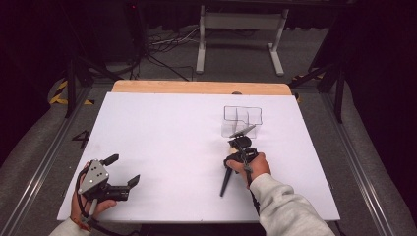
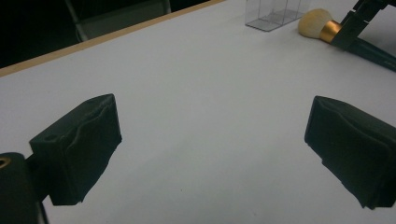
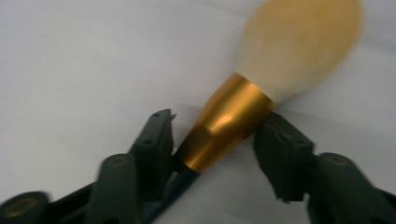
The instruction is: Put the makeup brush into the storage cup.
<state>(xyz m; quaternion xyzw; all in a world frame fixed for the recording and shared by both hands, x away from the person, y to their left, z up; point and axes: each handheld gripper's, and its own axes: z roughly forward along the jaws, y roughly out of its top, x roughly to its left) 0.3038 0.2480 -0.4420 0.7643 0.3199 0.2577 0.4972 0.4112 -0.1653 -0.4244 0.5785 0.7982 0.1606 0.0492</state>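
A makeup brush [image 3: 233,121] with cream bristles, a gold ferrule and a dark handle [image 1: 226,184] lies on the white table right of centre. My right gripper [image 1: 240,141] has its jaws pressed against both sides of the gold ferrule, shut on the brush. In the left gripper view the brush head [image 2: 314,22] points toward a clear plastic organiser [image 2: 275,11]. That organiser [image 1: 242,119] stands just beyond the right gripper [image 3: 215,135]. My left gripper [image 1: 126,169] rests near the table's front left corner, jaws wide open with nothing between them [image 2: 210,140].
A white sheet [image 1: 162,137] covers the table, with a wooden strip [image 1: 196,87] along the far edge. Beyond it are a white metal stand [image 1: 241,34], cables on the floor and dark tripod legs at both sides.
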